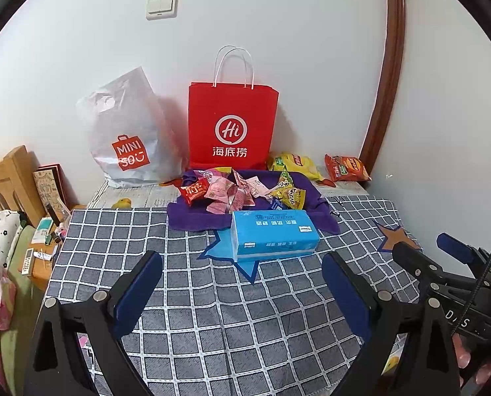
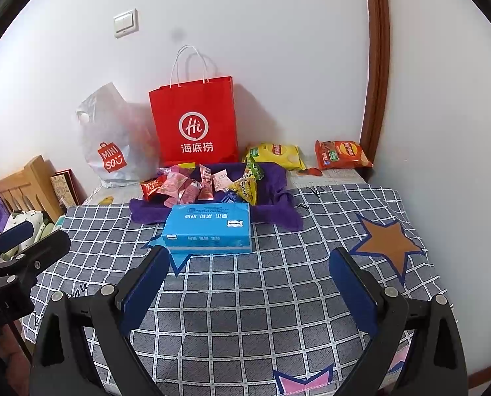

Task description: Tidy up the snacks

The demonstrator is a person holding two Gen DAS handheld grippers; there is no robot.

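A heap of small snack packets [image 1: 235, 189] [image 2: 199, 184], pink, red and yellow-green, lies on a purple cloth [image 1: 192, 217] [image 2: 278, 211] at the far side of the table. A yellow chip bag [image 1: 295, 165] [image 2: 277, 155] and an orange chip bag [image 1: 346, 167] [image 2: 341, 155] lie by the wall at the back right. A red paper bag [image 1: 232, 125] [image 2: 194, 122] stands behind the heap. My left gripper [image 1: 242, 280] and right gripper [image 2: 248, 277] both hover open above the checked tablecloth, short of a blue tissue pack [image 1: 273, 236] [image 2: 209, 227], holding nothing.
A white plastic shopping bag [image 1: 130, 135] [image 2: 110, 142] leans on the wall left of the red bag. A wooden bed frame [image 1: 8, 178] and a cluttered side shelf [image 1: 44, 247] lie off the table's left edge. A wooden door frame [image 1: 390, 66] rises at the right.
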